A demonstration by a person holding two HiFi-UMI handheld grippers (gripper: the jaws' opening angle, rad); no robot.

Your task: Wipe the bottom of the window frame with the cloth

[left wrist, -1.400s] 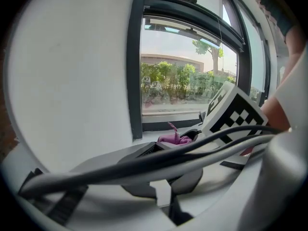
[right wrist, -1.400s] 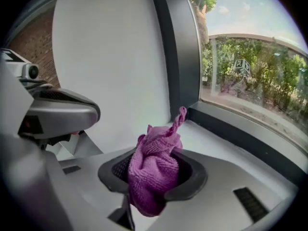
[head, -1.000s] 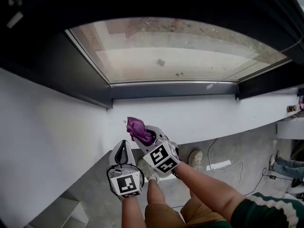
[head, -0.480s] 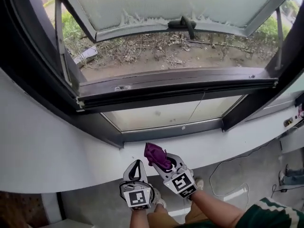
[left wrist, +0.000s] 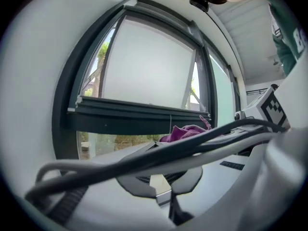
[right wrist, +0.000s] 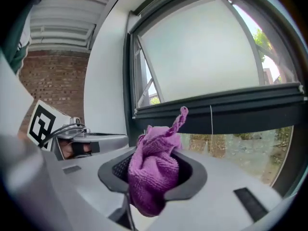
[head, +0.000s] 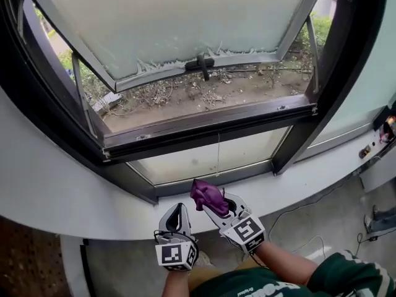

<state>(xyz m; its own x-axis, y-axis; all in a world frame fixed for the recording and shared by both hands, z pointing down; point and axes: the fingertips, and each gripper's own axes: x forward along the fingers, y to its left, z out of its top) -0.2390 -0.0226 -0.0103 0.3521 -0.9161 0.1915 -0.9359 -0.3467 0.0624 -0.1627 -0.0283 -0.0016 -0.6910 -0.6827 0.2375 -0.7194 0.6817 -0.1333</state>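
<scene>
A purple cloth (head: 207,195) is bunched between the jaws of my right gripper (head: 213,204), which is shut on it just below the white sill (head: 111,209). In the right gripper view the cloth (right wrist: 156,167) fills the jaws and one twisted corner sticks up. My left gripper (head: 177,211) hangs beside it on the left, shut and empty, with its pads together in the left gripper view (left wrist: 162,190). Above both runs the dark bottom rail of the window frame (head: 204,124), with the sash (head: 173,23) swung open outward. Both grippers stand apart from the frame.
A fixed glass pane (head: 210,158) sits under the rail, and a dark upright post (head: 309,110) stands to its right. The sash handle (head: 201,64) hangs at the sash's lower edge. A wall socket (head: 371,150) and floor cables (head: 309,240) are at the right.
The head view has swung upward, so the open sash and the ground outside now show. Both grippers have stayed low in the picture, side by side, and the cloth is still held.
</scene>
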